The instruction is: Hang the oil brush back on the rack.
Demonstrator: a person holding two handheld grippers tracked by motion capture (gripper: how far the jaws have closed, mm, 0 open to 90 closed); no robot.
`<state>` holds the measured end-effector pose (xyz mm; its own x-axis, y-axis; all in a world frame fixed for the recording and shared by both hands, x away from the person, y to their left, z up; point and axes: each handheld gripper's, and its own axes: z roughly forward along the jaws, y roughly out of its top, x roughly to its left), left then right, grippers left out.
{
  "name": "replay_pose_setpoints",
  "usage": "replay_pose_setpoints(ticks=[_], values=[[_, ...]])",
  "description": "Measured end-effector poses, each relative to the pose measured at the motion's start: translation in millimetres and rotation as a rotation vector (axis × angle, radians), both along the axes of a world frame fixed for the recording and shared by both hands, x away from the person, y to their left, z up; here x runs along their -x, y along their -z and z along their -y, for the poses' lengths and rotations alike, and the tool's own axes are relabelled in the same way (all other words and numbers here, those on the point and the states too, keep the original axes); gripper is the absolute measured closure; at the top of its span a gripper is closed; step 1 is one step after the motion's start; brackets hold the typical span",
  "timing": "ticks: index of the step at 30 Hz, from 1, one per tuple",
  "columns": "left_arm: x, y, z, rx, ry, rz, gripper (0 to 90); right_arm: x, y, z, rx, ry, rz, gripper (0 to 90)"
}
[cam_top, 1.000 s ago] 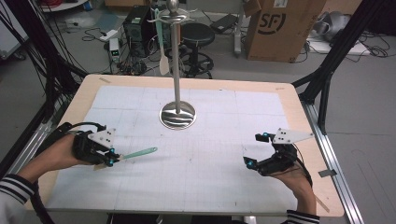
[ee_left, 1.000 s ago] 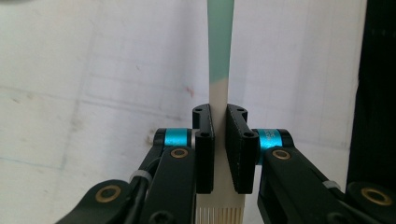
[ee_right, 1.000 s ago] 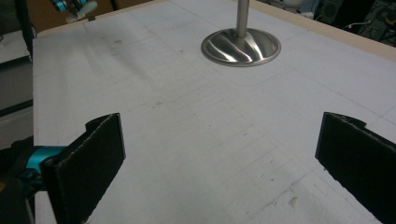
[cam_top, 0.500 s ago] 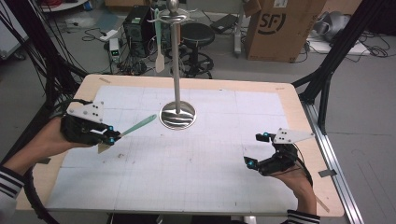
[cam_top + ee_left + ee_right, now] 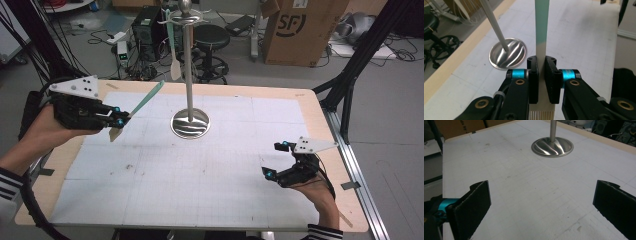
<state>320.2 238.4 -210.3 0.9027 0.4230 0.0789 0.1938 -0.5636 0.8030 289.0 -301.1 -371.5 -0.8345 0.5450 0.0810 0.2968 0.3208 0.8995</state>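
My left gripper [image 5: 119,121] is shut on a kitchen utensil [image 5: 147,97] with a mint-green handle and a beige head [image 5: 115,134]. It holds it in the air over the table's left side, the handle slanting up toward the metal stand [image 5: 187,65]. In the left gripper view the jaws clamp the beige neck, and the green handle [image 5: 542,22] runs straight ahead beside the stand's round base [image 5: 508,53]. A second utensil [image 5: 174,50] hangs from the stand's top. My right gripper [image 5: 276,159] rests open near the table's right front with nothing between its pads [image 5: 474,205].
A white gridded mat [image 5: 200,175] covers the wooden table [image 5: 320,115]. The stand's base [image 5: 552,146] sits at the mat's far centre. Beyond the table are a cardboard box [image 5: 300,30], a black stool [image 5: 210,37] and floor cables. Black frame struts [image 5: 350,95] flank the right edge.
My left gripper has risen with the utensil, whose handle now tilts up toward the stand. The right gripper has stayed where it was.
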Motion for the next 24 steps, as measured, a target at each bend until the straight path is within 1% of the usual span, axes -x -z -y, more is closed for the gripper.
replay_pose_setpoints(ticks=[2, 3, 5, 6, 8, 12, 14, 16, 17, 20, 21, 22, 24], values=[[-1.3, -7.5, 2.9, 0.009, -0.004, 0.010, 82.3, 0.0, -0.2, 0.6, -0.003, 0.002, 0.006, 0.1], [-2.6, -11.5, 4.5, 0.015, -0.007, 0.022, 82.3, 0.1, -0.3, 0.6, -0.001, 0.000, 0.009, 0.1], [-6.9, -18.8, 7.5, 0.042, -0.009, 0.029, 82.3, 1.0, -0.9, -0.2, -0.003, -0.001, 0.005, 0.1], [-8.4, -20.8, 8.3, 0.046, -0.014, 0.035, 82.3, 1.1, -1.0, -0.3, -0.001, -0.004, 0.006, 0.1], [-14.5, -24.4, 10.0, 0.072, -0.022, 0.040, 82.3, 1.5, -0.9, -1.0, 0.001, -0.003, 0.005, 0.1], [-27.0, -25.2, 11.7, 0.092, -0.034, 0.039, 82.3, 3.2, -1.4, -3.0, 0.001, -0.008, 0.005, 0.1], [-33.6, -24.7, 12.4, 0.097, -0.036, 0.044, 82.3, 4.1, -2.2, -2.8, -0.001, -0.008, 0.014, 0.1], [-40.4, -23.9, 11.4, 0.112, -0.047, 0.047, 82.3, 4.6, -2.8, -1.6, -0.002, -0.005, 0.018, 0.1], [-44.7, -23.8, 9.5, 0.117, -0.051, 0.053, 82.3, 4.8, -3.0, -1.2, -0.002, -0.002, 0.019, 0.1], [-52.9, -23.0, 5.7, 0.140, -0.069, 0.049, 82.3, 5.1, -2.8, -1.0, -0.008, -0.007, 0.017, 0.1], [-56.5, -23.2, 3.8, 0.140, -0.073, 0.053, 82.3, 5.6, -2.7, -1.5, -0.008, -0.008, 0.011, 0.1], [-58.2, -23.2, 3.3, 0.145, -0.078, 0.053, 82.3, 5.1, -2.3, -2.1, -0.007, -0.011, 0.017, 0.1], [-64.1, -23.1, 1.3, 0.148, -0.082, 0.056, 82.3, 5.6, -2.2, -2.9, -0.001, -0.014, 0.015, 0.1]])
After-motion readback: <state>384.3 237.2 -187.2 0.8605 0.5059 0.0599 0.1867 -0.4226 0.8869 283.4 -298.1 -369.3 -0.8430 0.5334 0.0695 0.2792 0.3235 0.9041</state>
